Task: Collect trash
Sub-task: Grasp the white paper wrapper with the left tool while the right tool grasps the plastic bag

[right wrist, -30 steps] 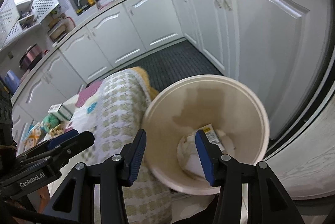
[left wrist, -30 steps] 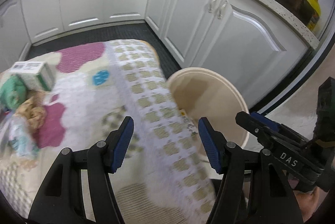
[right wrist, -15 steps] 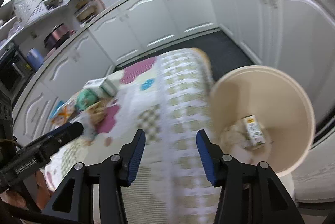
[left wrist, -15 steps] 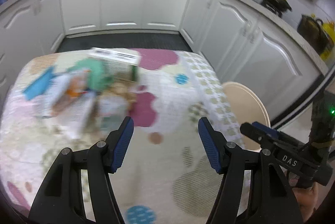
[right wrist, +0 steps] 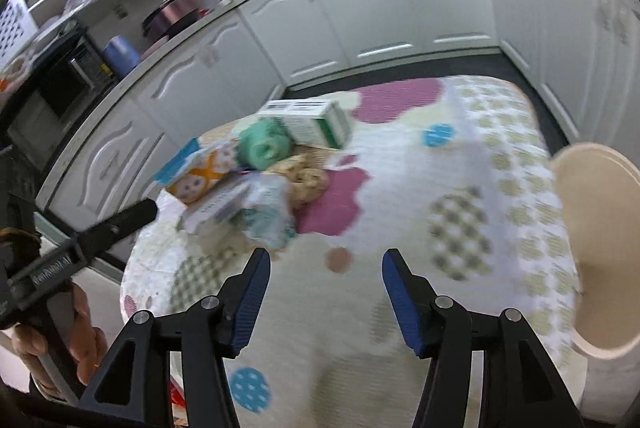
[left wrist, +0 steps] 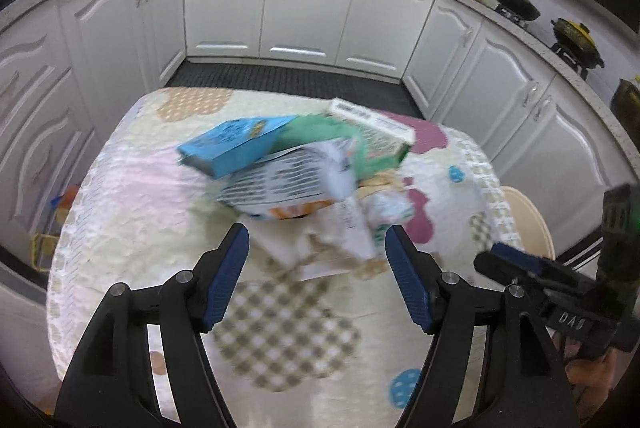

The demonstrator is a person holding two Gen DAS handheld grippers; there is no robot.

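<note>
A heap of trash lies on the patterned tablecloth [left wrist: 132,211]: a blue carton [left wrist: 236,143], a white printed package [left wrist: 288,179], a green crumpled wad [right wrist: 264,143], a green-and-white box [right wrist: 312,119] and a brown crumpled wad [right wrist: 308,179]. My left gripper [left wrist: 316,268] is open and empty, just short of the heap. My right gripper [right wrist: 324,292] is open and empty over the cloth, right of the heap. The beige bin [right wrist: 596,228] stands at the table's right edge; it also shows in the left wrist view [left wrist: 528,220].
White kitchen cabinets [left wrist: 304,11] ring the table, with a dark floor mat [left wrist: 288,79] beyond its far edge. Pots [left wrist: 576,35] sit on the counter at the right. A microwave [right wrist: 52,87] stands at the left.
Both grippers have swung left from over the bin to face the heap on the table. The heap now sits nearer and more centred in the left wrist view.
</note>
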